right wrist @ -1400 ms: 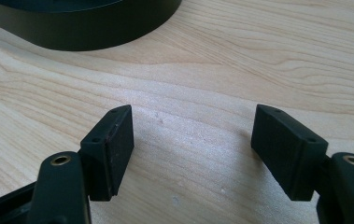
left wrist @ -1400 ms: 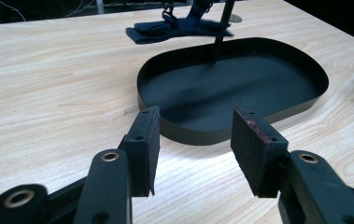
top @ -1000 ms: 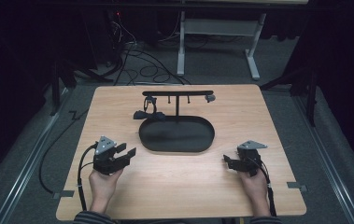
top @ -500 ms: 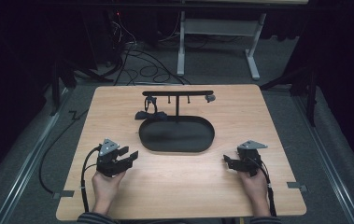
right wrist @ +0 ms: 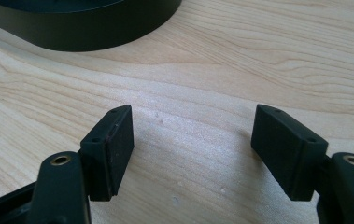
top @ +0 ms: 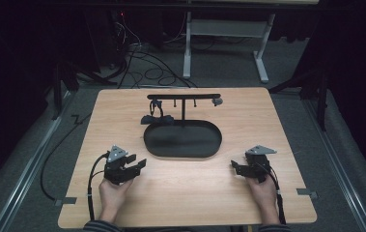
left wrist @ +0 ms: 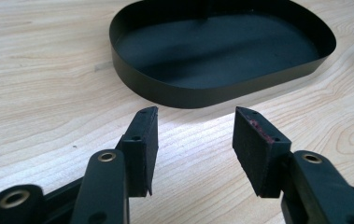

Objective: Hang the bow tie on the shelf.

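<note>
1. Two grippers rest on my table (top: 287, 121), both gaping wide with nothing between them: left gripper (top: 139, 164), right gripper (top: 233, 166).
2. The black oval tray (top: 182, 139) lies at twelve o'clock, between them, apart from both.
3. Behind it a T-shaped rack (top: 184, 96) holds small dark items, too small to make out.

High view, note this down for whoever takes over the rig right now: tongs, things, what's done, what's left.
Left tongs: open, holding nothing, resting on the table left of the black oval tray.
Right tongs: open, holding nothing, right of the tray.
Tray: nothing visible in it. A black rack stands behind it, with small dark items by its left side.
Done: nothing visible. Left: everything.
</note>
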